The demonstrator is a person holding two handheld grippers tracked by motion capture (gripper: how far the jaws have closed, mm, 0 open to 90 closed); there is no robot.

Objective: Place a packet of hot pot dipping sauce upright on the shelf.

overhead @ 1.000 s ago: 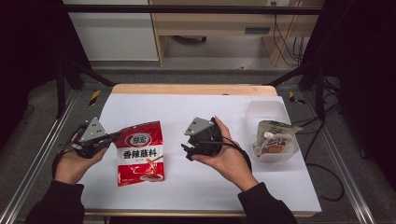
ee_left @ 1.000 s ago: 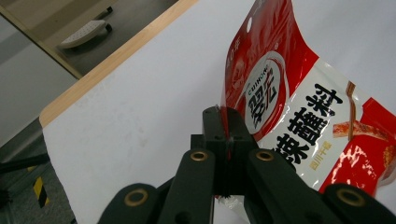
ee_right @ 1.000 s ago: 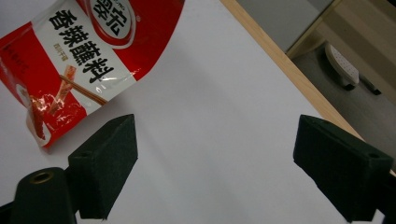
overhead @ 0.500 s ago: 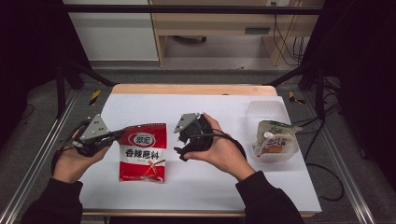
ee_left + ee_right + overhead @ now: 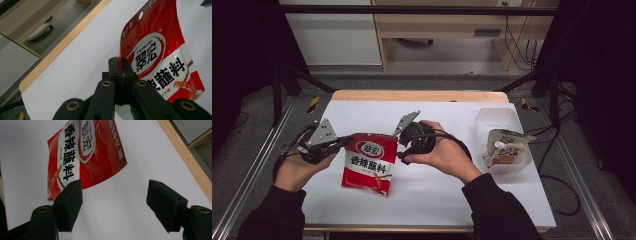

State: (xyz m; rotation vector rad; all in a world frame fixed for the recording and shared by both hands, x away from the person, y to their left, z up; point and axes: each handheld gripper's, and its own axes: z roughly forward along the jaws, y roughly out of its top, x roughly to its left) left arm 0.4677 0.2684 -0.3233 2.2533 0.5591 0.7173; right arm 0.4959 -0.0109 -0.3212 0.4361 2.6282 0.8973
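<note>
High view: a red and white glossy plastic seasoning pouch (image 5: 369, 162) is seen lifted at its far left corner over the white bench (image 5: 432, 200), clamped by the left hand-held gripper (image 5: 343, 142). The right hand-held gripper (image 5: 401, 146) is held just right of the pouch. A clear plastic tub (image 5: 504, 125) holding a pale spouted pouch (image 5: 507, 147) stands far right.

Left gripper view: the jaws are closed on the pouch's edge (image 5: 150, 57).

Right gripper view: the jaws stand apart, having just been closing, with nothing between them; the pouch (image 5: 85, 152) lies beyond the left jaw.
</note>
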